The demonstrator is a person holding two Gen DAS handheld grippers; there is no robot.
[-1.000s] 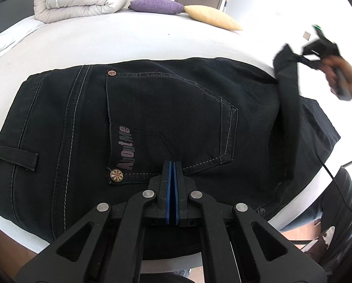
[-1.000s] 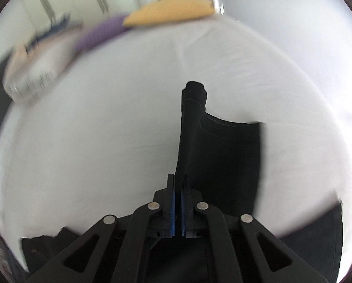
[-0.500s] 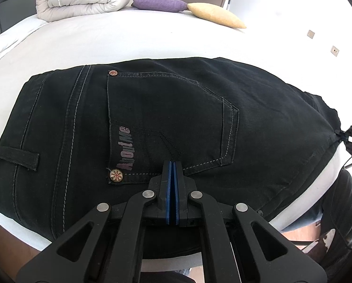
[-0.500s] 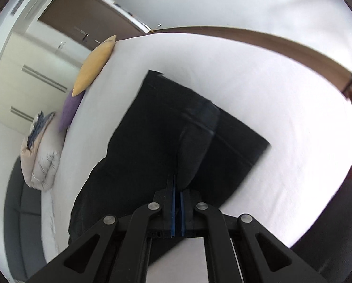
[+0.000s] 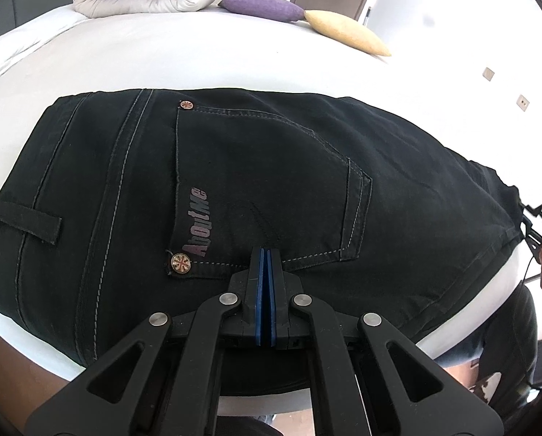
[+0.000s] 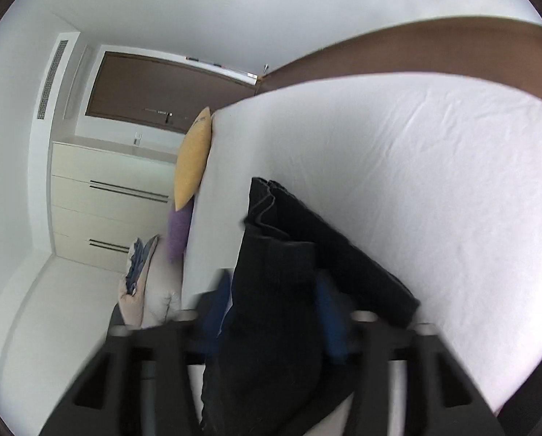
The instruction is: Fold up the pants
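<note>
The pants (image 5: 271, 181) lie folded on the bed (image 5: 198, 58). Left gripper (image 5: 263, 265) fingers are together; right gripper (image 6: 271, 309) fingers have just been opening around the cuffs, further folding probably left.

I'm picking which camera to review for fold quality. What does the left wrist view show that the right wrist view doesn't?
Only the left wrist view shows the stitched back pocket with its logo, the belt loop and the shut left gripper. Only the right wrist view shows the cream drawer cabinet and the right gripper, its jaws just opening, with fabric between them. Both show the black denim pants, white bed, yellow pillow and purple pillow.
</note>
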